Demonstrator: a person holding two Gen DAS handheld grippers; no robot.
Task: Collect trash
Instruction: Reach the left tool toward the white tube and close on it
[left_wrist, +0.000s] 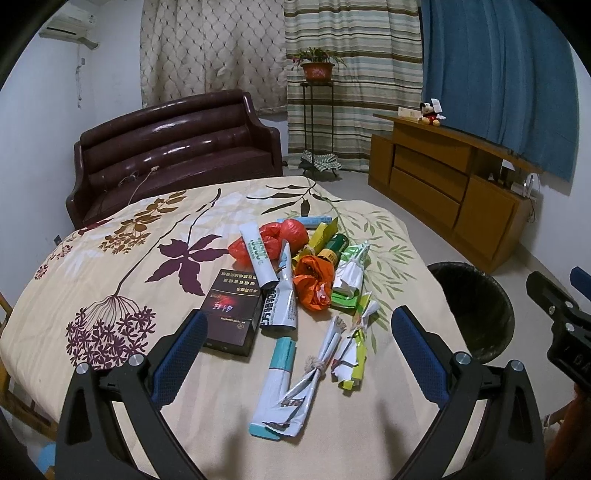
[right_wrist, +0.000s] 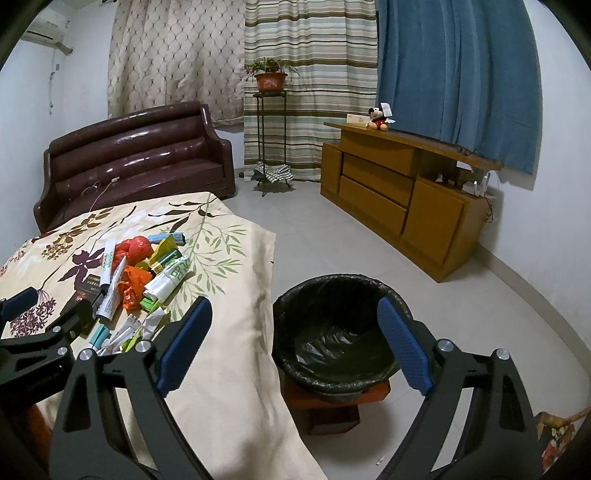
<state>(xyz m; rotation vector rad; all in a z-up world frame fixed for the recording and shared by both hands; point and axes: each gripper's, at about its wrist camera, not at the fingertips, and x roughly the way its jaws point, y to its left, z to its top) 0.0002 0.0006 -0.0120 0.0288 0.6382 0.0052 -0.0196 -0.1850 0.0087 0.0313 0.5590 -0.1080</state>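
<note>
A pile of trash lies on the floral bed cover (left_wrist: 110, 229): a dark cigarette box (left_wrist: 231, 317), crumpled orange plastic (left_wrist: 312, 284), a red bag (left_wrist: 291, 232), white tubes (left_wrist: 256, 254), tied paper wrappers (left_wrist: 317, 365) and green packets (left_wrist: 349, 273). My left gripper (left_wrist: 299, 325) is open and empty, above the near wrappers. The pile also shows in the right wrist view (right_wrist: 136, 280). My right gripper (right_wrist: 295, 314) is open and empty, above a bin with a black liner (right_wrist: 332, 332) beside the bed. The bin also shows in the left wrist view (left_wrist: 476, 306).
A brown leather sofa (left_wrist: 177, 147) stands behind the bed. A wooden cabinet (right_wrist: 406, 195) with a Mickey toy (right_wrist: 378, 118) lines the right wall. A plant stand (right_wrist: 271, 122) stands by the curtains. The bin sits on a red stool (right_wrist: 332, 406) on the tiled floor.
</note>
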